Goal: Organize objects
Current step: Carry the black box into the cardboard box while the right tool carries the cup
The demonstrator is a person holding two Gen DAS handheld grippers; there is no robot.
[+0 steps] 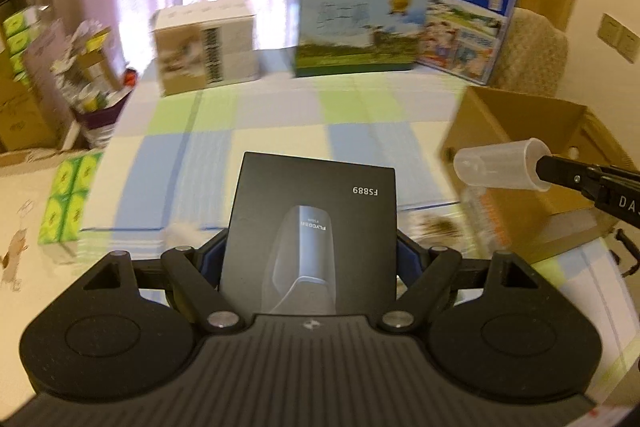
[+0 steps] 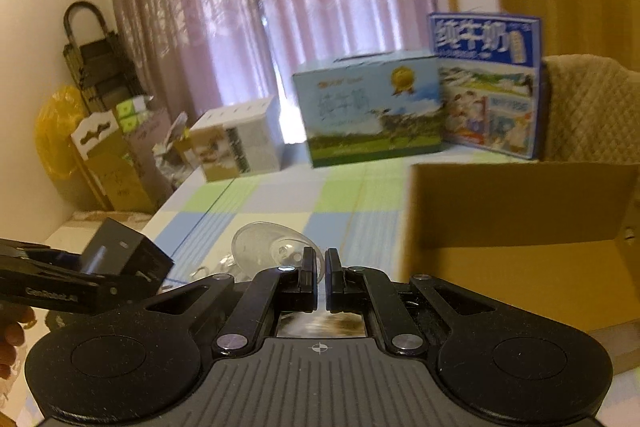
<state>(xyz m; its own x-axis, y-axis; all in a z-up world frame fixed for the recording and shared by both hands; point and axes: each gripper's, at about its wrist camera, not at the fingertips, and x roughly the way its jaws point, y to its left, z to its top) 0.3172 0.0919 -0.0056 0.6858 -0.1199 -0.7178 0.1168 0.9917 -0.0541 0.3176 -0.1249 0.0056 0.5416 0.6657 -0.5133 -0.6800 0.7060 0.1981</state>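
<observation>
**Black box and clear cup both aloft beside the carton**

The left gripper [image 1: 308, 259] is clamping a black box [image 1: 316, 227] by its two side walls, carrying it above the checked table [image 1: 280, 115]. The box is looking stiff, flat-sided and probably light; its smooth printed card may slide under a loose squeeze, so a hold across the sides near the middle is seeming the soundest place.

The right gripper [image 2: 320, 267] is pinching the rim of a clear cup [image 2: 276, 247] between nearly closed fingers. In the left view the cup [image 1: 504, 163] is lying on its side in the air, just in front of the open brown carton [image 1: 532, 131]. The thin plastic is likely to flex and slip; only one wall at the rim is being held, so a tilt could twist it loose.

The carton is standing at the table's right, its near wall [image 2: 520, 203] rising between both held things and its inside. Two milk cartons [image 1: 352, 23] and a white box [image 1: 204, 47] are standing at the far edge, well apart. Green tissue packs [image 1: 68, 195] are lying to the left, clear of the way. Some blurred small things are lying under the cup.
</observation>
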